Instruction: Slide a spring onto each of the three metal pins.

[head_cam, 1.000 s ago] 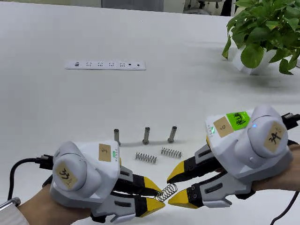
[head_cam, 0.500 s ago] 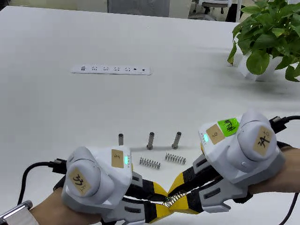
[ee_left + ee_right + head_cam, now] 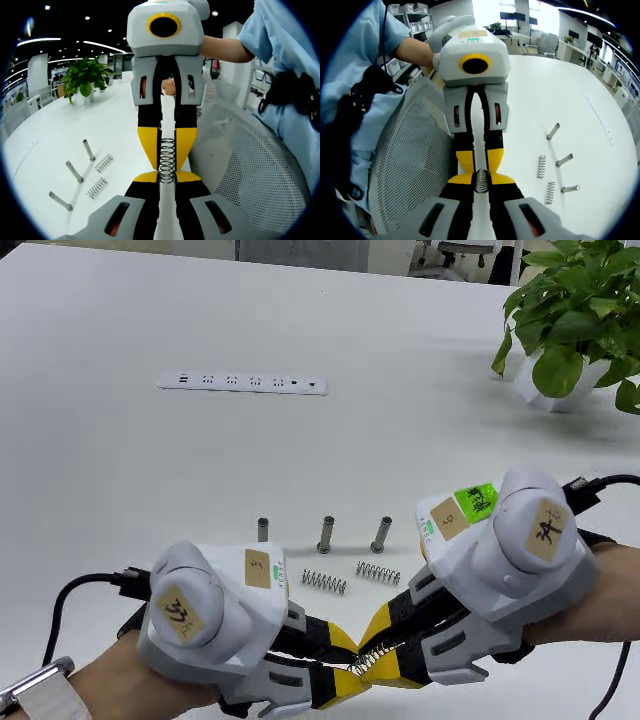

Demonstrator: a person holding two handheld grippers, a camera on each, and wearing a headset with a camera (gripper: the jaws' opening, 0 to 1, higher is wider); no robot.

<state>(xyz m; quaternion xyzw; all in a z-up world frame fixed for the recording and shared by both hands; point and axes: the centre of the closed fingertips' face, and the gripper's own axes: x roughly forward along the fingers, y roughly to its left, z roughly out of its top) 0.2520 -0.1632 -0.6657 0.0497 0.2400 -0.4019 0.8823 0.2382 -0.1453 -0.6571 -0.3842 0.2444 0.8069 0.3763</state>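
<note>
Head view, lower centre: left gripper (image 3: 350, 668) and right gripper (image 3: 375, 650) both pinched one small coiled steel spring (image 3: 367, 658); one likely had to release.

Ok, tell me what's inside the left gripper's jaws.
One end of a spring, pinched in the left gripper; the right gripper pinches its other end. The coils right inside the jaws are covered.

Two claws, left claw (image 3: 345, 665) and right claw (image 3: 380, 648); three metal pins (image 3: 326, 534) beyond them; three springs, two loose springs (image 3: 324, 582) ahead, one gripped spring (image 3: 366, 656) between their tips; one power strip (image 3: 243, 383); one plant (image 3: 575, 310)
</note>
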